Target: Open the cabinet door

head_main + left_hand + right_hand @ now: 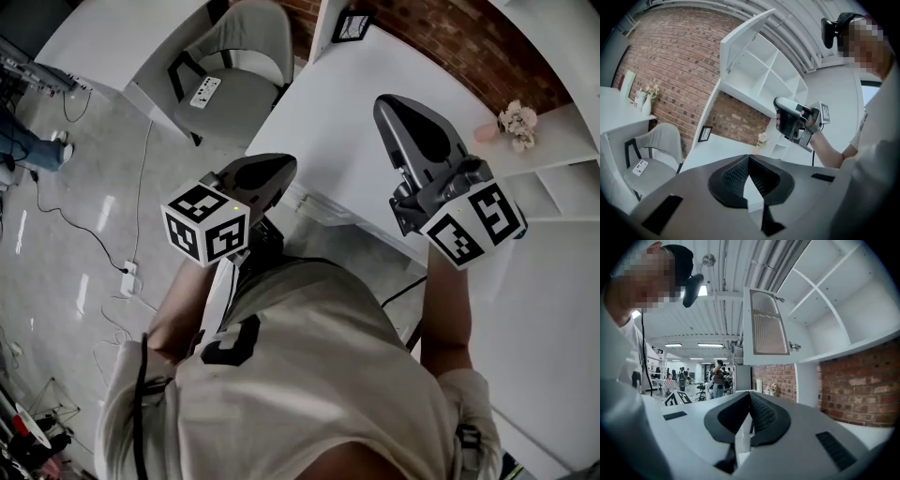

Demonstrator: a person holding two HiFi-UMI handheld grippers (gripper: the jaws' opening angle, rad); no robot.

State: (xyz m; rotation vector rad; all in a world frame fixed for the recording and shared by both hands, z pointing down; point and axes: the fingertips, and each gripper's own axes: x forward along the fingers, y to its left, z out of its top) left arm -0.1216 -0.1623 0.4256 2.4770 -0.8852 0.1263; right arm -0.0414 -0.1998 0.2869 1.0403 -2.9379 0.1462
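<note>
The white cabinet [834, 301] fills the space above and to the right of the right claw [750, 394]. Its door [766, 322], set with a ribbed panel, stands swung out well above that claw and apart from it. The opening therefore looks done, with nothing left except perhaps lowering the arms. The right claw and the left claw [749, 157] are each pressed together on nothing, 2 empty tools.

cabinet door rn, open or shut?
Open. The cabinet door stands swung out edge-on to the frame, and the white shelves beside it are fully exposed in the right gripper view.
</note>
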